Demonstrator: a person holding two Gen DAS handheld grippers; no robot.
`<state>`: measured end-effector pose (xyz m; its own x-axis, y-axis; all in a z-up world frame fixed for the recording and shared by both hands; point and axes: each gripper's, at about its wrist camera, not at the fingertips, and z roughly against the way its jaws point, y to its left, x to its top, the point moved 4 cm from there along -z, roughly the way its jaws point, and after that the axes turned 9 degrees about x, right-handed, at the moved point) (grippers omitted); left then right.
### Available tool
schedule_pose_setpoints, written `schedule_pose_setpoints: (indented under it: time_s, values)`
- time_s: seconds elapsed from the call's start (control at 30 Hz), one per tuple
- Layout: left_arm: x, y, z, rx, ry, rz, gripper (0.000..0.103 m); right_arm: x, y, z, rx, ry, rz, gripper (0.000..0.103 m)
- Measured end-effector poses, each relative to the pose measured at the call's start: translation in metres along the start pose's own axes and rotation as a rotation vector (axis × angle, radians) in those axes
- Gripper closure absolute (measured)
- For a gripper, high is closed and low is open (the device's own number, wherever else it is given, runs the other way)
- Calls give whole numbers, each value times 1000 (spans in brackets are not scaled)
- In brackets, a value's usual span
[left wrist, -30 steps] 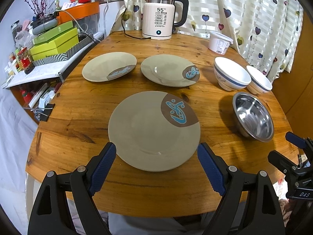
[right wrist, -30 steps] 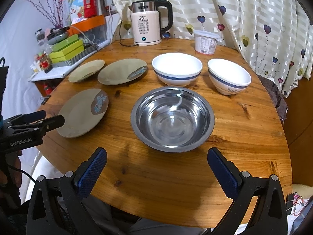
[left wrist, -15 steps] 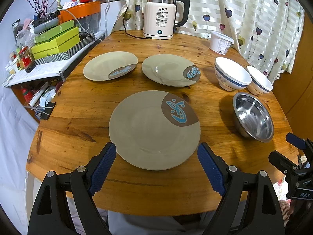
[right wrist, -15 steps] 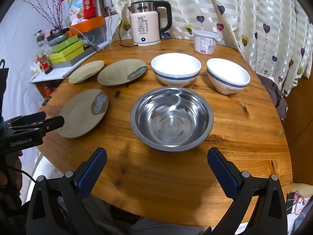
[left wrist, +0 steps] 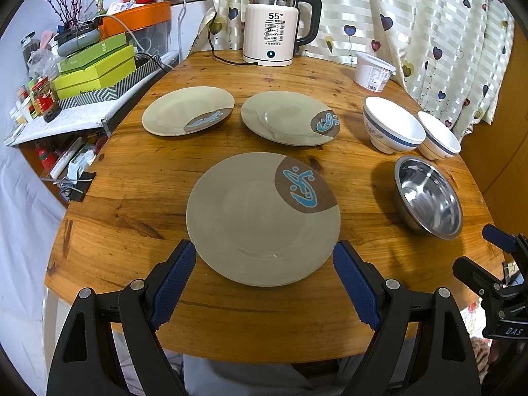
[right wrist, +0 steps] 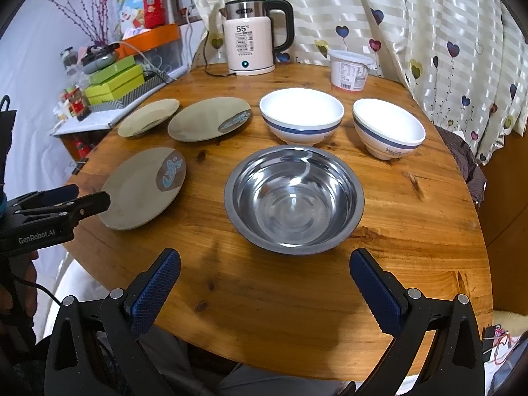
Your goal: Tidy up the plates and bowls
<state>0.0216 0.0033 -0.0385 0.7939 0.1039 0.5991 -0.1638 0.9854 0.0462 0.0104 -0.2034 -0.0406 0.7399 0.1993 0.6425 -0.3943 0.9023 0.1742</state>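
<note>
Three beige plates with a brown patch and blue fish lie on the round wooden table [left wrist: 138, 178]: a near plate [left wrist: 257, 221], a far-left plate [left wrist: 184, 109] and a far-middle plate [left wrist: 283, 118]. My left gripper [left wrist: 264, 260] stands open, its fingers straddling the near plate's front rim without touching. To the right sit a steel bowl [right wrist: 293, 198] and two white bowls with a blue band, one [right wrist: 301, 114] behind it and one [right wrist: 389, 127] at the right. My right gripper [right wrist: 264, 267] is open just in front of the steel bowl, holding nothing.
An electric kettle [left wrist: 275, 26] with its cord and a white plastic tub [left wrist: 373, 71] stand at the table's back edge before a curtain. A cluttered side shelf with green boxes [left wrist: 95, 66] borders the table on the left. Bare wood lies between the plates and the bowls.
Both grippers have edged slightly forward toward the table, so the near plate and the steel bowl sit a little closer. Nothing on the table has moved; both grippers remain open.
</note>
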Motion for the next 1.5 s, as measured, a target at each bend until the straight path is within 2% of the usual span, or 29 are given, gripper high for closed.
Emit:
schedule_pose_setpoints:
  time_s: [0.67,1.5]
  values:
    - [0,1,0,4,-1,-1,17,7,5,-6,3,8,20,0]
    - [20,41,-19,23,3,76,17,48,37,-23,44,9,107,0]
